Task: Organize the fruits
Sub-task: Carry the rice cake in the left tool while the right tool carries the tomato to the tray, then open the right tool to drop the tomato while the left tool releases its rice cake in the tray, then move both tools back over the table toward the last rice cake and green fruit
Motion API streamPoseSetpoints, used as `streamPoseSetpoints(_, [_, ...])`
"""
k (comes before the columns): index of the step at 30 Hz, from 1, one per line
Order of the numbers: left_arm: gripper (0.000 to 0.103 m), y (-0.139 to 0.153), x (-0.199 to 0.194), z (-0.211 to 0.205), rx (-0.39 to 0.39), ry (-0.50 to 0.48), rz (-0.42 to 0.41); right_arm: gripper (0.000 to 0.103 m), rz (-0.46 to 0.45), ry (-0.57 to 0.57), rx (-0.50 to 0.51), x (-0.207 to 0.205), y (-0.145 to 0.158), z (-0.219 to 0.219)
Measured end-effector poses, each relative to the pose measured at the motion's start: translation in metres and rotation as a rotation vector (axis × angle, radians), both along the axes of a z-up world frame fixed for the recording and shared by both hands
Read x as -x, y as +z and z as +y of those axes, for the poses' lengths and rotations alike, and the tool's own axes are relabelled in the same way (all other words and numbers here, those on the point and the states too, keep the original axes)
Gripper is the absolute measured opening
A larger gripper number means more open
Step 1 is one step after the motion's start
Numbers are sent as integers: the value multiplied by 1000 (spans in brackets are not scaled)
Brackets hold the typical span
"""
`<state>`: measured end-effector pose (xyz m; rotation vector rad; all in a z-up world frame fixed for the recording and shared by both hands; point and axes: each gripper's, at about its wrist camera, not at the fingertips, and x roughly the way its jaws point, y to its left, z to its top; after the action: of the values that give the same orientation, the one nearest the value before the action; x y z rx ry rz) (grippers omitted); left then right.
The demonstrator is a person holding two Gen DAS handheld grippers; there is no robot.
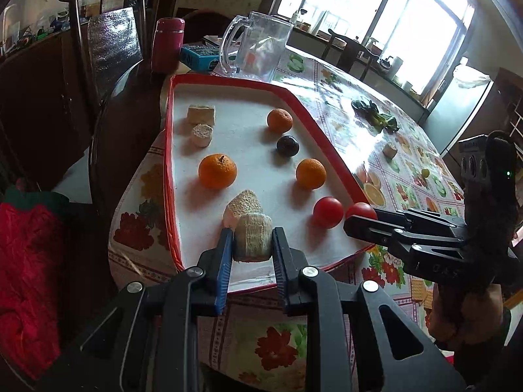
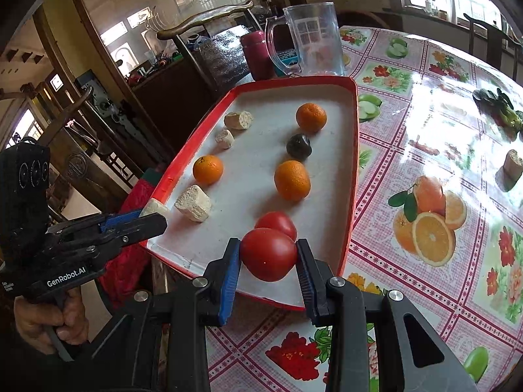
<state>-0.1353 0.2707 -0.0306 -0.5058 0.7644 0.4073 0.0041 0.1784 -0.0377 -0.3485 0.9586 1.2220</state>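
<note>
Holding fruit: red-rimmed tray [image 2: 354,150]

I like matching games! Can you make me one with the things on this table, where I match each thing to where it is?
Things:
1. tomato
2. pale chunk
3. dark fruit
4. clear jug

Places:
A. on the tablecloth behind the tray
B. between two oranges in the tray
C. in the left hand-held gripper
D. in the right hand-held gripper

Pairs: 1-D, 2-C, 3-B, 4-A
</note>
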Motion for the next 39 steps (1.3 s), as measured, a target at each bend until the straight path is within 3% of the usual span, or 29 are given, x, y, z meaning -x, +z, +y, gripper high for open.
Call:
streamPoseSetpoints(16, [21,-15,-9,-2,-8,-13,66,38,-16,24,27,3,-6,5])
streamPoseSetpoints(18, [26,-14,-10,-3,-17,-11,78,38,-22,21,22,3,-3,3])
streamPoseSetpoints(20, [38,-12,-9,-5,-26,-7,81,38,-22,18,16,3,-1,0])
streamPoseSetpoints(25, [41,-7,-9,-9,-42,-10,76,38,-24,-1,-8,-3,8,-13])
streamPoseSetpoints(39, [41,12,-43,-36,-60,-96,42,39,-30,-186,-34,-60,21,-84])
